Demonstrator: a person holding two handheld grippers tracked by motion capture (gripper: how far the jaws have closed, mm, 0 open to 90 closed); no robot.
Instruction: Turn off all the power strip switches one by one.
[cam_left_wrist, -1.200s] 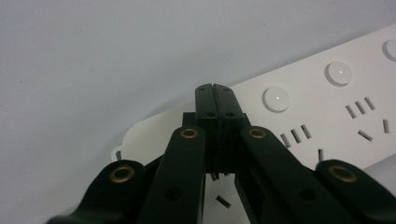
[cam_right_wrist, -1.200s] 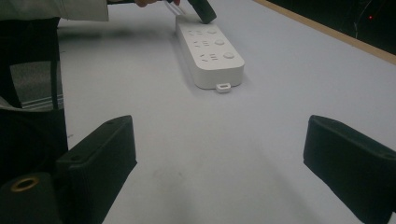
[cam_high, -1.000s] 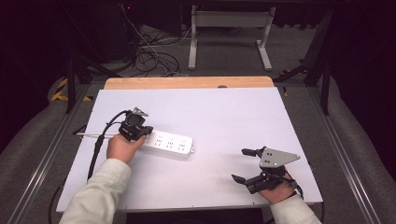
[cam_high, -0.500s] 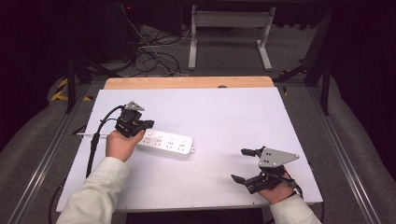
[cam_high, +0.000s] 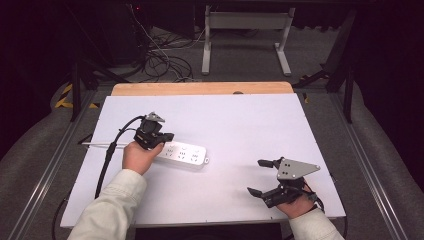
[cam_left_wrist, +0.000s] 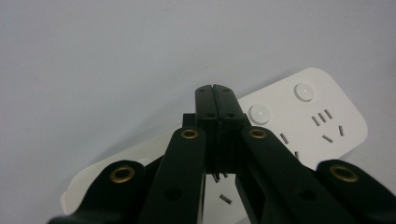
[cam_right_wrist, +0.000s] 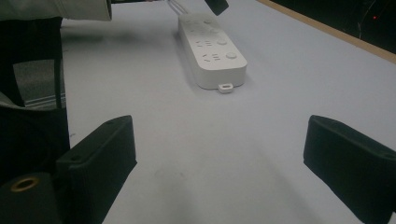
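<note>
- Here we have the left claw (cam_high: 167, 136) with its jaws pressed together, empty, tips hovering over the cord end of the white power strip (cam_high: 185, 154); in the left gripper view the closed tips (cam_left_wrist: 216, 93) sit just beside one of the strip's round buttons (cam_left_wrist: 259, 113)
- The power strip lies flat on the white tabletop (cam_high: 240, 120), left of centre, its thin cable (cam_high: 100, 145) running off toward the left edge
- Our right claw (cam_high: 260, 177) rests near the front right corner, jaws wide apart, well away from the strip, which shows ahead of it in the right gripper view (cam_right_wrist: 212, 49)
- We judge the work to be pressing a switch with the closed tips; an off-centre push could slip off the button or slide the light strip across the smooth tabletop, since nothing holds it down
- Pressing too steeply near the end might tip the strip up
- The cable could snag the left hand (cam_high: 139, 157) if we shift sideways
</note>
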